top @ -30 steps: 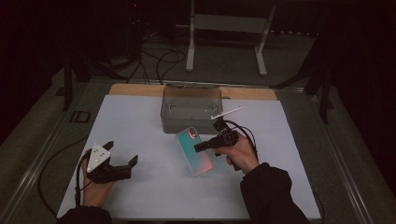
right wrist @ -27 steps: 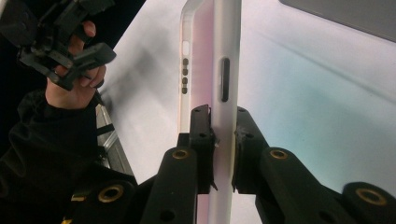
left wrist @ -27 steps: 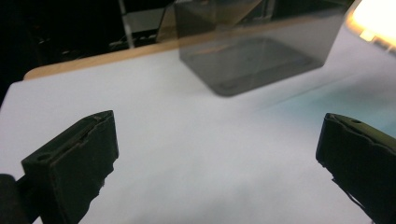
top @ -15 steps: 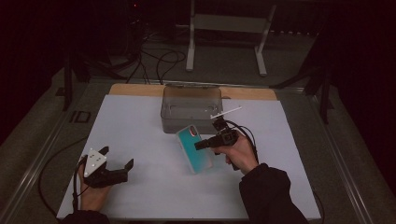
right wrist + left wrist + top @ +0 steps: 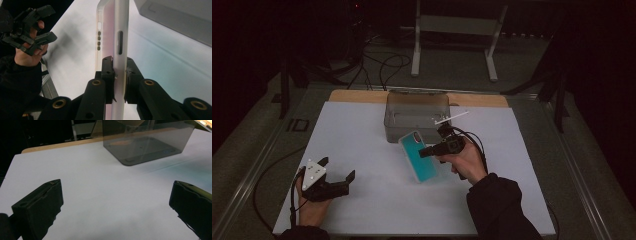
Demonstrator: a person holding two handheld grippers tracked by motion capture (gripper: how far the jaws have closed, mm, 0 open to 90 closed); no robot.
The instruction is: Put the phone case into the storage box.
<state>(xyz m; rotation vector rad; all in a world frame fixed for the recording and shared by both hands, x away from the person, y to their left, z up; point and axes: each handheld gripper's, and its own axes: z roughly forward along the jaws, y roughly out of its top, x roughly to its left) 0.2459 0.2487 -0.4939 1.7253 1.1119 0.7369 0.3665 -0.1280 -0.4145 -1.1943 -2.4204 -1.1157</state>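
A teal and pink phone case is held tilted above the white table top, just in front of a clear grey plastic box. My right gripper is shut on the case's edge. In the right gripper view the case stands on edge, pinched between the two black jaws of my right gripper. My left gripper rests low at the front left of the table, open with nothing between its jaws. In the left gripper view the box sits ahead and the jaws stand wide apart.
A white sheet covers the table, with a wooden strip along its far edge. Cables and a white metal stand lie on the floor beyond. A white stick pokes out by the box's right side.
My right gripper has lifted and tilted the phone case toward the box. My left gripper has drifted slightly toward the front of the table.
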